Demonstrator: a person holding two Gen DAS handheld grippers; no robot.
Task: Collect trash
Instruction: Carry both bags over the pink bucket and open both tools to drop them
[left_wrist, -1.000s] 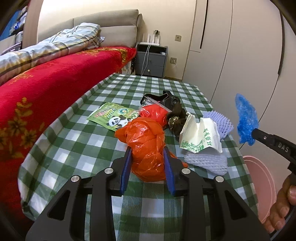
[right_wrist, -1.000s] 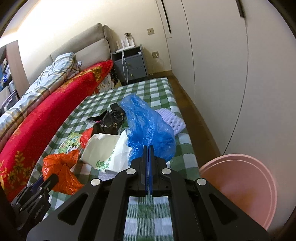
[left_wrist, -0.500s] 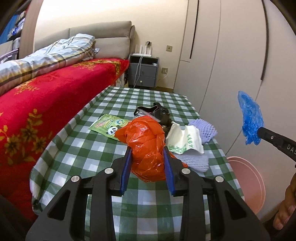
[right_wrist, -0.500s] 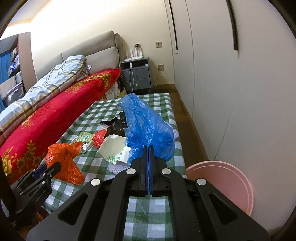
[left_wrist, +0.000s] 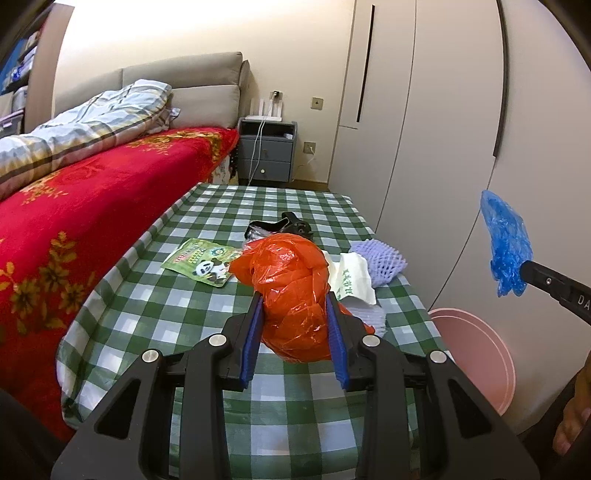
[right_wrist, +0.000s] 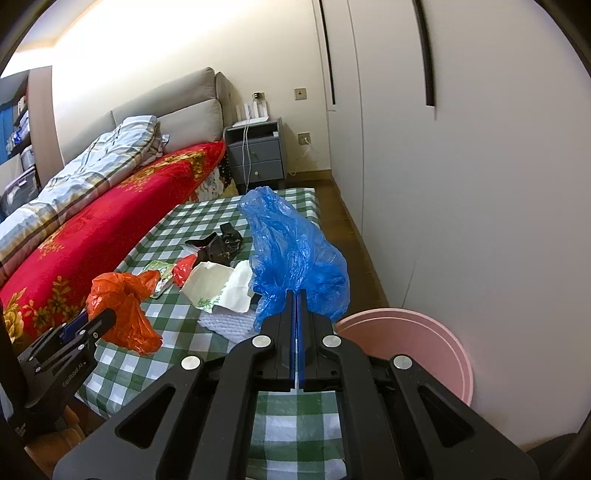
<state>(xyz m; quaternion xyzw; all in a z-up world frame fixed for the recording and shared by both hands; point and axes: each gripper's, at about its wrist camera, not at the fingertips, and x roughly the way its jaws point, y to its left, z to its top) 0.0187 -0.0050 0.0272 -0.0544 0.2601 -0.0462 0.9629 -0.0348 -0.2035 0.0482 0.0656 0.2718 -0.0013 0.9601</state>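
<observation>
My left gripper (left_wrist: 294, 295) is shut on an orange plastic bag (left_wrist: 291, 288), held above the near end of the green-checked table (left_wrist: 155, 317). That orange bag (right_wrist: 122, 306) and left gripper (right_wrist: 94, 319) also show low at the left of the right wrist view. My right gripper (right_wrist: 296, 293) is shut on a blue plastic bag (right_wrist: 295, 254), lifted off the table beside the pink bin (right_wrist: 406, 339). In the left wrist view the blue bag (left_wrist: 506, 243) hangs at the far right above the pink bin (left_wrist: 476, 354).
On the table lie a green panda packet (left_wrist: 201, 260), a white paper wrapper (left_wrist: 352, 278), purple foam nets (left_wrist: 378, 256), a black bag (left_wrist: 280, 225) and a red scrap (right_wrist: 184, 271). A red-covered bed (left_wrist: 74, 206) runs along the left; wardrobe doors (left_wrist: 443, 147) stand at the right.
Both grippers rose and drew back from the table with their bags; the table trash looks smaller and farther. The blue bag now hangs nearer the pink bin.
</observation>
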